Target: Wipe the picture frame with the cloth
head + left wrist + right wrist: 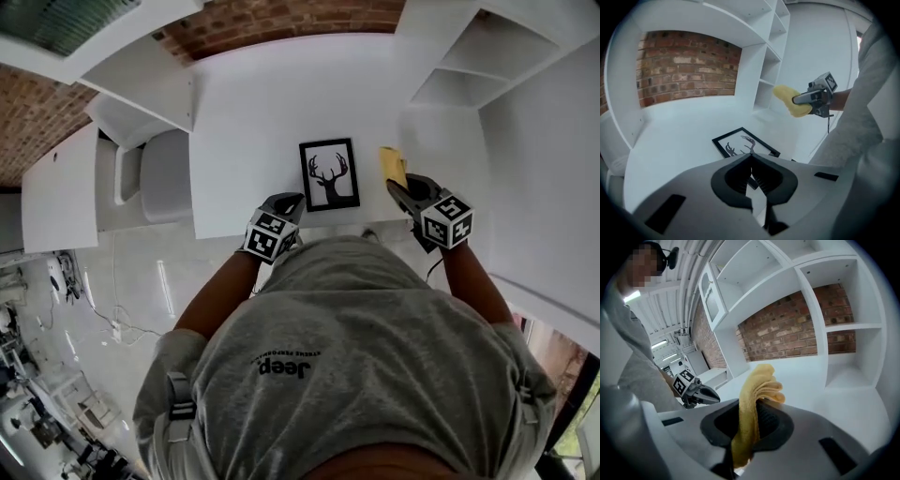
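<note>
Your right gripper grips the cloth — the picture frame lies flat just left of its tips. Your left gripper, pinched shut on nothing, flanks the frame's other side — pin an edge, then wipe lightly.

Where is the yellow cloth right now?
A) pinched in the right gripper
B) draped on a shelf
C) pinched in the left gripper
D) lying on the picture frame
A: the yellow cloth is clamped between the jaws of the right gripper, clear of the picture frame.
</note>
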